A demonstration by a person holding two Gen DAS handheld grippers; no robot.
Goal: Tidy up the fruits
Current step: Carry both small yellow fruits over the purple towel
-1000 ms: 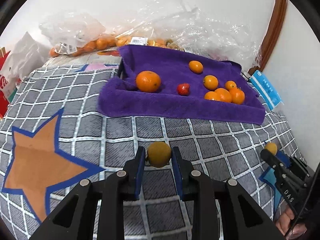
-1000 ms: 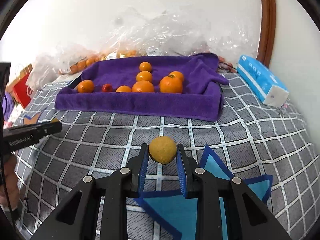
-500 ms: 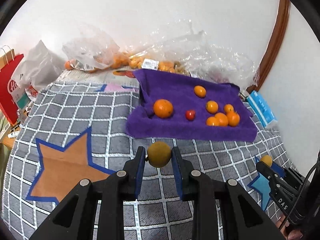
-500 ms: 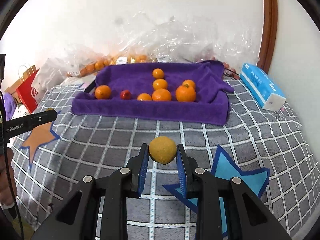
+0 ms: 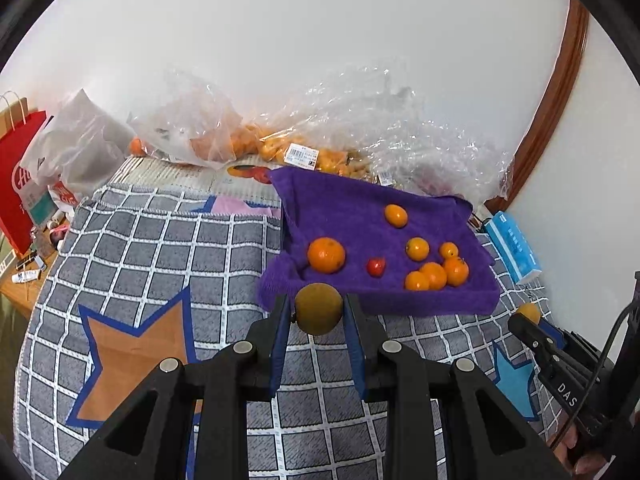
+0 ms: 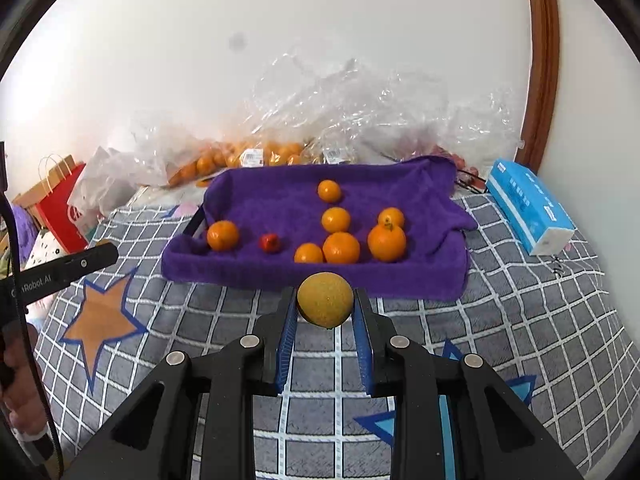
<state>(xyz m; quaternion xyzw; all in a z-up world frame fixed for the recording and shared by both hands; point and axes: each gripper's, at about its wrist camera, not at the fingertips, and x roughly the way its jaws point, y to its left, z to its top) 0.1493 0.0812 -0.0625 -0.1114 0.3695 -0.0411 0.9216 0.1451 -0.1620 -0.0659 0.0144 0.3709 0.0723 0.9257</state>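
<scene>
A dull yellow-brown fruit point(image 5: 319, 309) was pinched between the 2 blue-padded fingers point(image 5: 280, 332) of the left gripper point(image 5: 319, 314), and a second yellowish fruit point(image 6: 325, 300) was clamped the same way in the right gripper point(image 6: 325, 308). Both fruits were held above the grey checked blanket point(image 6: 520, 320), clear of its surface as far as could be judged. The purple towel-lined tray point(image 6: 312, 280) lay at 12 o'clock from the right gripper, its near rim just beyond the held fruit. From the left gripper the tray point(image 5: 376, 304) lay between 12 and 1 o'clock, so a slight rightward bias would be needed there. Both fruits were near-round, so no long axis needed to be minded. The right gripper was judged the better aligned for a straight forward placement. On the towel, 6 oranges point(image 6: 386, 242) and 1 small red fruit point(image 6: 270, 242) were scattered, mostly toward the right half. An open patch was left between the lone orange point(image 6: 223, 235) at the left end and the red fruit. Clear bags of fruit point(image 6: 240, 156) were piled behind the tray against the wall, and a blue tissue pack point(image 6: 528, 212) lay at 2 o'clock.
</scene>
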